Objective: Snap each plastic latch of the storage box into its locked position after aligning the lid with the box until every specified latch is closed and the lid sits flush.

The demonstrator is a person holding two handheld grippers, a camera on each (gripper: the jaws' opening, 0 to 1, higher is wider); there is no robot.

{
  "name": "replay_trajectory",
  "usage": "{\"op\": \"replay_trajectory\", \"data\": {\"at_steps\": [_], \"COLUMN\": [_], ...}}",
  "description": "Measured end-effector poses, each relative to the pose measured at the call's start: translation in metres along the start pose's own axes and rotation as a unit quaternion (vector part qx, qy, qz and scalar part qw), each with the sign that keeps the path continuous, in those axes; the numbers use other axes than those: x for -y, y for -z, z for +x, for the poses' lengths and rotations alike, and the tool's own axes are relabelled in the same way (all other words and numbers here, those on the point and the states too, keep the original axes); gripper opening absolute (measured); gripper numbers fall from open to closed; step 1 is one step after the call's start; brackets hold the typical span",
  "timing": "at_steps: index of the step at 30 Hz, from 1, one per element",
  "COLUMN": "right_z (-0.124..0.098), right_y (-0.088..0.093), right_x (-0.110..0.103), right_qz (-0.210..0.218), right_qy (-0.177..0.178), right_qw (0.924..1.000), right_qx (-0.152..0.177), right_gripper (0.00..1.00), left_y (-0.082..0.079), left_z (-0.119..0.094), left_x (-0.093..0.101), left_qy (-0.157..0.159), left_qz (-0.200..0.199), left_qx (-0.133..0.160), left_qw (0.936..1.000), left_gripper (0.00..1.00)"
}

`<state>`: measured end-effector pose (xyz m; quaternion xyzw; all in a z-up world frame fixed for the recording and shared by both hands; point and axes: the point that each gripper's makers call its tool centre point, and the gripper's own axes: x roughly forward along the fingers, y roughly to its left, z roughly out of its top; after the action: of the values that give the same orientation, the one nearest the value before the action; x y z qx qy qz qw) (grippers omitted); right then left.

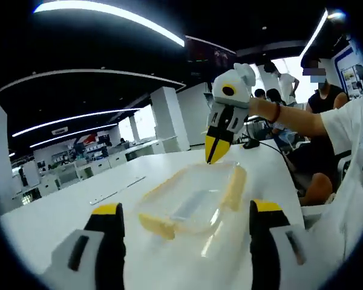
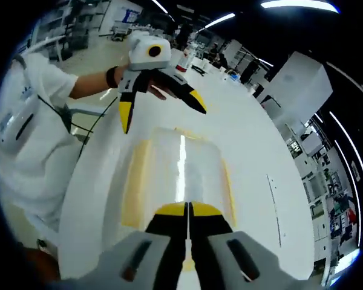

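Still risky: right gripper (image 2: 186, 208) pressed together at storage box (image 2: 178, 175) near edge, left gripper (image 2: 160, 109) spread beyond it; could skid the box sideways.

A broad white worktop (image 1: 60, 211) sweeps across the lower frame of the left gripper view. Long strip lights (image 1: 109, 12) arc over a dark ceiling at the upper left. A white square pillar (image 1: 169, 118) stands mid-frame, with desks (image 1: 78, 166) lined up at left. In the right gripper view a big white column (image 2: 299, 81) sits at upper right, and pale floor (image 2: 85, 60) shows at upper left.
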<state>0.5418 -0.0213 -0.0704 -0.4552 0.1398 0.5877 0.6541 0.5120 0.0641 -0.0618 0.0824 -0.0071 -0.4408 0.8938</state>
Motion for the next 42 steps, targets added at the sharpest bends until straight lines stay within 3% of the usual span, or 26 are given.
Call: {"op": "replay_trajectory", "data": {"at_steps": [5, 9, 11, 12, 15, 22, 27, 34, 38, 42], "right_z": [0.011, 0.020, 0.023, 0.025, 0.030, 0.034, 0.037, 0.038, 0.041, 0.040], "right_y": [-0.005, -0.007, -0.009, -0.010, -0.009, -0.007, -0.007, -0.005, -0.005, -0.003], "right_x": [0.004, 0.010, 0.009, 0.008, 0.010, 0.005, 0.001, 0.000, -0.002, 0.000], "right_qz": [-0.031, -0.047, -0.052, -0.056, -0.067, -0.067, -0.095, -0.074, -0.077, -0.066], "right_qy": [-0.022, -0.031, -0.045, -0.051, -0.057, -0.076, -0.062, -0.056, -0.058, -0.061], "right_qw": [0.9989, 0.9972, 0.9963, 0.9956, 0.9942, 0.9933, 0.9907, 0.9919, 0.9888, 0.9890], "right_qx": [-0.027, -0.049, -0.053, -0.055, -0.062, -0.057, -0.075, -0.087, -0.114, -0.118], "right_gripper": [0.00, 0.00, 0.00, 0.00, 0.00, 0.00, 0.00, 0.00, 0.00, 0.00], "left_y": [-0.008, 0.000, 0.005, 0.003, 0.009, 0.020, 0.020, 0.022, 0.022, 0.022], "left_z": [0.008, 0.011, 0.012, 0.012, 0.015, 0.027, 0.036, 0.043, 0.044, 0.042], "left_x": [0.010, 0.001, -0.002, -0.004, -0.004, 0.001, 0.001, 0.002, 0.001, 0.002], "left_qy": [-0.023, -0.072, -0.083, -0.089, -0.097, -0.104, -0.121, -0.129, -0.133, -0.144], "left_qz": [-0.023, -0.052, -0.086, -0.093, -0.090, -0.087, -0.091, -0.089, -0.089, -0.096], "left_qx": [0.034, 0.022, 0.017, 0.030, 0.036, 0.028, 0.026, 0.022, 0.022, 0.037], "left_qw": [0.9989, 0.9958, 0.9927, 0.9913, 0.9905, 0.9904, 0.9882, 0.9874, 0.9869, 0.9842], "left_gripper": [0.88, 0.89, 0.90, 0.89, 0.94, 0.93, 0.90, 0.91, 0.91, 0.90]}}
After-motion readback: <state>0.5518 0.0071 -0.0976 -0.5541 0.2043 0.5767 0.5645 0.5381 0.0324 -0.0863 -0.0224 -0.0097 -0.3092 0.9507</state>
